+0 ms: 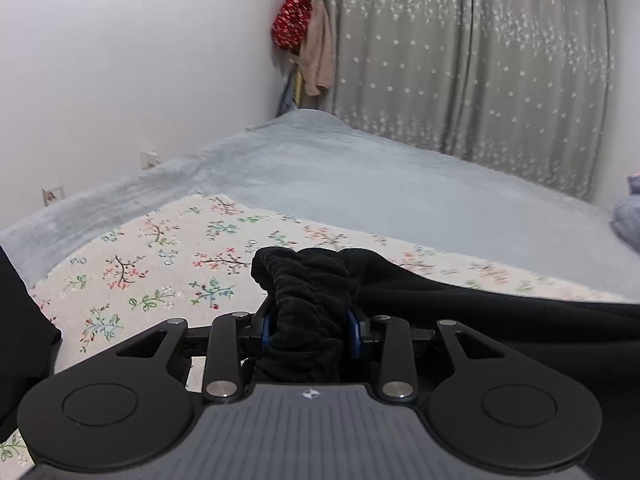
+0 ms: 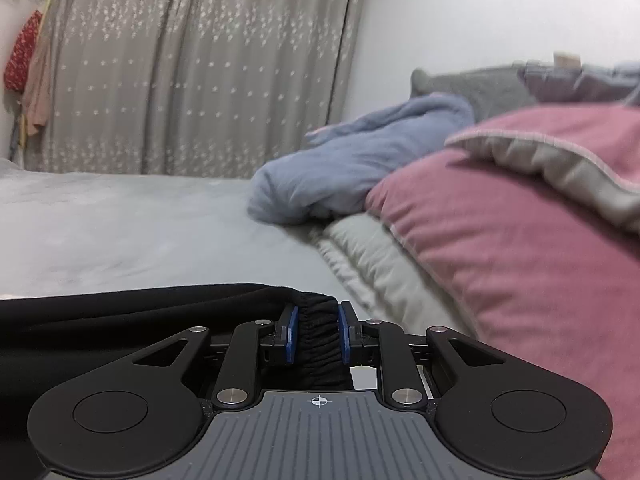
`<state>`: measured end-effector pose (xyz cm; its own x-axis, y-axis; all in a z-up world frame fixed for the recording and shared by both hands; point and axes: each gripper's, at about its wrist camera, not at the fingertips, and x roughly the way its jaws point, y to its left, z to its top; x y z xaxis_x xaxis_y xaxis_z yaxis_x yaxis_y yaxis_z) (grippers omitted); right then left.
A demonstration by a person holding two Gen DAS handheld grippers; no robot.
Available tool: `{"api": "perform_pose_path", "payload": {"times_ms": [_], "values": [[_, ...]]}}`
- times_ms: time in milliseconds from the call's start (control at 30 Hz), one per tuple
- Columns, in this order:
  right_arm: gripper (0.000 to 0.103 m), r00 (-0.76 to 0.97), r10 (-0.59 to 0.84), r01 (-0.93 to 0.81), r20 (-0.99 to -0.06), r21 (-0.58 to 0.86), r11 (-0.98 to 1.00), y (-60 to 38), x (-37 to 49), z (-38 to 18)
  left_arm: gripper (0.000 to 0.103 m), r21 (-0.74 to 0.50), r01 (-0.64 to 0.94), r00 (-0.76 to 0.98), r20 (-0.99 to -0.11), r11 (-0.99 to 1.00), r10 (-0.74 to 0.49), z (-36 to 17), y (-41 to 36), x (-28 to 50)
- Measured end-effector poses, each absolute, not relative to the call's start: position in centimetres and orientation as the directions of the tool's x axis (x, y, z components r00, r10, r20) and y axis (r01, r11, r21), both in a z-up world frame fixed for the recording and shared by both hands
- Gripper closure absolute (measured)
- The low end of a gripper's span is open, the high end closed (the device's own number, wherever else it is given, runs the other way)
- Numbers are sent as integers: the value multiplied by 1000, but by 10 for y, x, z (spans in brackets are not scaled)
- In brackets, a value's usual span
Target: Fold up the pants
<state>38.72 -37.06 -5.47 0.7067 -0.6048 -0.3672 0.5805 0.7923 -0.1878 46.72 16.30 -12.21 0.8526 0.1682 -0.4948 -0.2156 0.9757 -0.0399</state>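
Observation:
The black pants [image 1: 500, 320] stretch from my left gripper off to the right in the left wrist view. My left gripper [image 1: 312, 330] is shut on a thick gathered bunch of the elastic waistband [image 1: 308, 280], which bulges above the blue pads. In the right wrist view my right gripper [image 2: 318, 334] is shut on another ruched part of the black pants [image 2: 120, 312], whose cloth runs off to the left. The blue pads [image 2: 291, 334] press the fabric from both sides. Most of the legs are hidden below the grippers.
A floral sheet [image 1: 160, 272] lies over a light blue bed cover [image 1: 380, 184]. A pink quilt [image 2: 520, 248] and a crumpled blue blanket [image 2: 360, 164] pile up at the right. Grey curtains [image 1: 460, 60] and hanging clothes [image 1: 294, 20] stand behind the bed.

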Motion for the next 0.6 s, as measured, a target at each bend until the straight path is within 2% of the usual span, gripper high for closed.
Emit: {"api": "perform_pose_path", "payload": {"times_ms": [67,100,133,167,200,233,267,300,333,433,500,600], "values": [[83,666,-619,578,-417,-235,781,-367,411,-76,60,1,-236,823,-532,972,201,-138,161,478],[81,638,-629,579,-444,-262,772,-366,422,-91,50,14,-232,804,-560,973,199,-147,162,483],[74,606,-636,581,-478,-281,764,-363,430,-105,40,29,-228,782,-590,973,200,-154,163,487],[70,573,-637,572,-515,-305,761,-359,436,-120,37,28,-233,771,-604,972,202,-157,167,487],[65,552,-647,572,-525,-326,753,-353,438,-130,28,-1,-246,773,-603,969,195,-155,174,484],[57,541,-668,588,-511,-339,735,-347,433,-134,16,-38,-263,777,-600,964,188,-150,182,479],[51,545,-678,602,-492,-334,726,-343,427,-134,10,-74,-283,783,-594,956,185,-142,190,472],[38,564,-675,608,-476,-314,730,-340,418,-129,5,-102,-290,798,-575,952,182,-133,197,464],[34,584,-669,609,-460,-296,736,-337,408,-122,4,-114,-290,812,-554,950,181,-123,203,455],[34,635,-637,594,-437,-251,764,-323,374,-92,4,-160,-318,822,-538,934,188,-93,222,422],[33,697,-572,572,-433,-146,807,-311,341,-67,4,-232,-329,823,-545,915,157,-81,234,389],[15,798,-446,496,-406,22,868,-292,281,-33,4,-325,-333,824,-557,885,106,-80,242,334]]}}
